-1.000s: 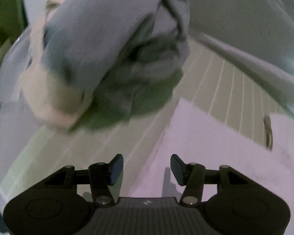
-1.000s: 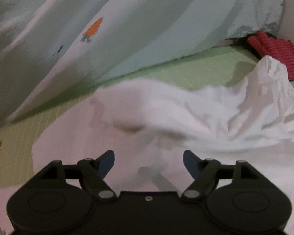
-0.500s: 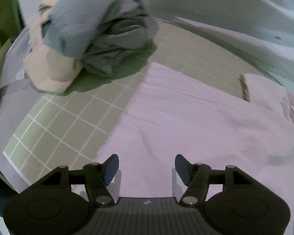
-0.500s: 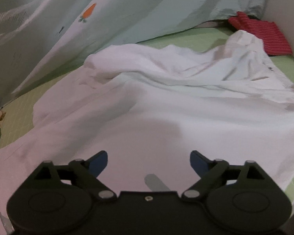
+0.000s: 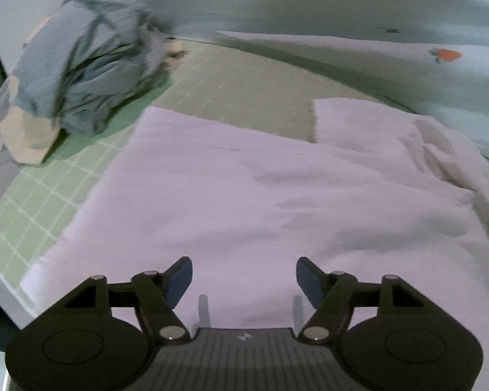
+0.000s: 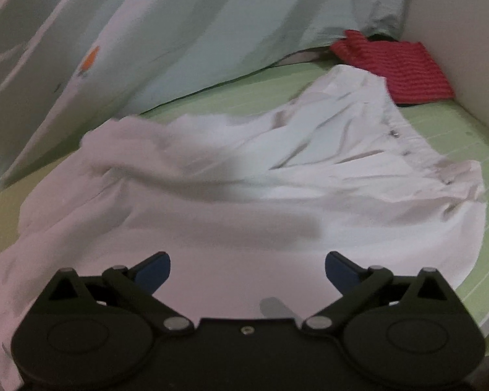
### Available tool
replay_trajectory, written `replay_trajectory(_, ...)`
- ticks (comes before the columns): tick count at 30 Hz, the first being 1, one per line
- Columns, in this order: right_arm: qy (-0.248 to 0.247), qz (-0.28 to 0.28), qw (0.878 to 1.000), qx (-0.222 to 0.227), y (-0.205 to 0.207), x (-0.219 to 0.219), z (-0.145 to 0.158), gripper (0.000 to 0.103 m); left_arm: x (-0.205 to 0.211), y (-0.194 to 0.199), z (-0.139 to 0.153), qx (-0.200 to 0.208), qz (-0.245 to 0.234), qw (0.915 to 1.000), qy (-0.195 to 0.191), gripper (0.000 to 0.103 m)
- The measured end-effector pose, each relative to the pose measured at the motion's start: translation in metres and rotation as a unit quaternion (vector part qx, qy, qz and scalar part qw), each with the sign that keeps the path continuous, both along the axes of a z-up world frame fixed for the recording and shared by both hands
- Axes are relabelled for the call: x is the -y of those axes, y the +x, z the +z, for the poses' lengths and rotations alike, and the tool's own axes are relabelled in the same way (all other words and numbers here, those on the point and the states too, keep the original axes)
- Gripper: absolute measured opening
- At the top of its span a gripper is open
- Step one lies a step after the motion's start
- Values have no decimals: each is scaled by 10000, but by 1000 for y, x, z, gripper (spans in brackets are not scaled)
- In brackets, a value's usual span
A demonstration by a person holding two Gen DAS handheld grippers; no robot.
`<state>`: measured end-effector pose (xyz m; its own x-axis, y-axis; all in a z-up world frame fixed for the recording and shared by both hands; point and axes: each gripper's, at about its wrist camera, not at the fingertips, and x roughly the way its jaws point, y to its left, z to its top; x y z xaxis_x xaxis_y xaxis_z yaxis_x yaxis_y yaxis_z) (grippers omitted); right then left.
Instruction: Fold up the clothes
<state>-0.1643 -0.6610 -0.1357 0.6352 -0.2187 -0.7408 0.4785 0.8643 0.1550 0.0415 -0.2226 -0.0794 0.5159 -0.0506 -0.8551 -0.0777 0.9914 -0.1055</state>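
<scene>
Because the white garment [image 5: 277, 195] is thin, soft cloth, you should expect it to weigh almost nothing, drape wherever you let it and slide easily over the green gridded mat [image 5: 22, 215] it lies on. It is spread across the mat in front of you, flat near your hands and rumpled into ridges toward the far side, where the right wrist view shows a placket with small buttons. Judging by that, pinch it at an edge or corner rather than mid-panel, so that one layer comes up cleanly; the near hem under both tools looks like the likeliest place.

Your left tool [image 5: 244, 280] hangs over the near part of the cloth, pointing steeply down, its jaws apart and just widened, with nothing between them. Your right tool [image 6: 247, 268] is also angled downward over the garment, jaws spread wide after opening further, gripping nothing.

A grey bundle of clothes [image 5: 81, 71] sits beyond the left edge, a red folded cloth [image 6: 397, 68] at the far right.
</scene>
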Motion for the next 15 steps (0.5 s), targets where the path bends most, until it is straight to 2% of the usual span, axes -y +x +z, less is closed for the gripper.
replay_trajectory(7,341,-374,9986,145,23,56,10,103,44,32,20,30,-146,9999,66,74)
replay_trajectory(10,438,-416,9975,369,40,69,20,103,49,55,28,240,-107,9997,-21,81)
replay_trajectory(13,655,-711,9940,505,71,88,11,103,50,91,20,128,142,9996,-193,81)
replay_trajectory(15,773,-902,9918,475,95,98,0,103,52,115,13,113,106,9996,-217,81)
